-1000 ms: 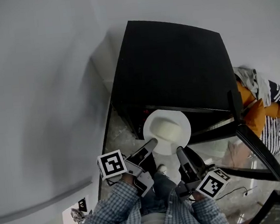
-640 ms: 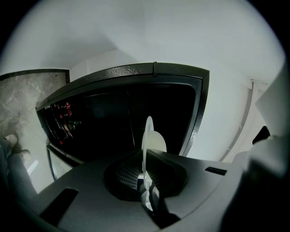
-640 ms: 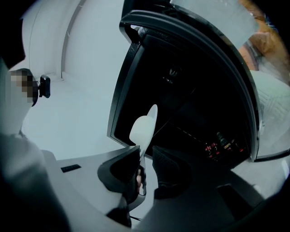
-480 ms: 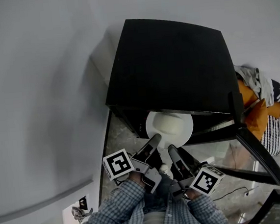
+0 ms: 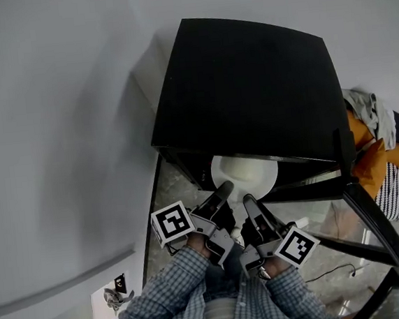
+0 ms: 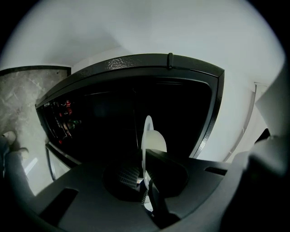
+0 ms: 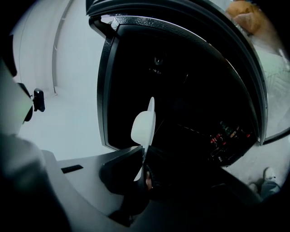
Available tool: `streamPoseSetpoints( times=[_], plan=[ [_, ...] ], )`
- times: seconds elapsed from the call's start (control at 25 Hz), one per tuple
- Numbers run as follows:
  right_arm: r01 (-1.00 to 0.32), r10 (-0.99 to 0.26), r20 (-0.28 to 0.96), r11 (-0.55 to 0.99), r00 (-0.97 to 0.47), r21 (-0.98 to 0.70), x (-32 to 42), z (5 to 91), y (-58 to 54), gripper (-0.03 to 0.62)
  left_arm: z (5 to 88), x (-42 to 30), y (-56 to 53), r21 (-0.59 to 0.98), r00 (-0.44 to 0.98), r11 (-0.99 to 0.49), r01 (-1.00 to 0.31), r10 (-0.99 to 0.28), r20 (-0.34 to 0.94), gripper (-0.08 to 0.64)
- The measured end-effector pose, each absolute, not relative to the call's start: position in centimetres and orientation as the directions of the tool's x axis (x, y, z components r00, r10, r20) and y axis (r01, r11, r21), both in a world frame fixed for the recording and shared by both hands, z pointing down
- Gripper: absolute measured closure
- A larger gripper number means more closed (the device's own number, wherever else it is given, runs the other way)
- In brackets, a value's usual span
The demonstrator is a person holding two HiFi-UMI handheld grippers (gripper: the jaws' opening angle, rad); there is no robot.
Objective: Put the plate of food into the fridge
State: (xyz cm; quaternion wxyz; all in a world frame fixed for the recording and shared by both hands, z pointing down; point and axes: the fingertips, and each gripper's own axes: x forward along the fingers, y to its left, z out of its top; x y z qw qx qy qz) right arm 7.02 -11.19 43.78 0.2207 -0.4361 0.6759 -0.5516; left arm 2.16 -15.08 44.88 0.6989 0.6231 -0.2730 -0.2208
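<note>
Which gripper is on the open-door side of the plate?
The right gripper: its jaws have just been closing on the plate rim, and the fridge door hangs open on its side; the left gripper is wall-side.

Floor (image 5: 162, 194) recorded as pale and marbled. Black fridge (image 5: 249, 94) is stood on it by the wall, door open. Clothes (image 5: 386, 148) are heaped at its door side.

1. The fridge (image 5: 248, 80) has a smooth, matt black top; its front frame looks pebbled, with a slight sheen.
2. The plate (image 5: 246, 172) is white and smooth, possibly ceramic, though the views are too dim to be sure.
3. The left gripper (image 6: 144, 166) has a matt grey plastic body and a ribbed pad.
4. The floor (image 5: 169, 193) is polished, veined stone.
5. The sleeves (image 5: 164, 299) are checked woven cloth.
</note>
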Motion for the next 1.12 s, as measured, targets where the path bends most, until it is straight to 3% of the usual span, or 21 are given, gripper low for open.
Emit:
streamPoseSetpoints(
  times=[0.76, 0.92, 1.12],
  plan=[
    [-0.120, -0.905, 0.064, -0.015, -0.419, -0.993, 7.3, 44.6, -13.2, 0.571, 44.3, 2.4, -17.5, 0.999, 0.772, 0.031, 0.034, -0.635, -0.006, 0.537],
    [-0.102, -0.913, 0.075, -0.037, -0.402, -0.994, 7.4, 44.9, -13.1, 0.569, 44.0, 2.5, -17.3, 0.999, 0.779, 0.009, 0.042, -0.626, -0.027, 0.459],
    [-0.104, -0.916, 0.081, -0.043, -0.393, -0.994, 7.6, 45.3, -13.6, 0.569, 44.1, 2.7, -16.6, 0.998, 0.798, 0.016, 0.065, -0.601, -0.042, 0.446]
  ],
)
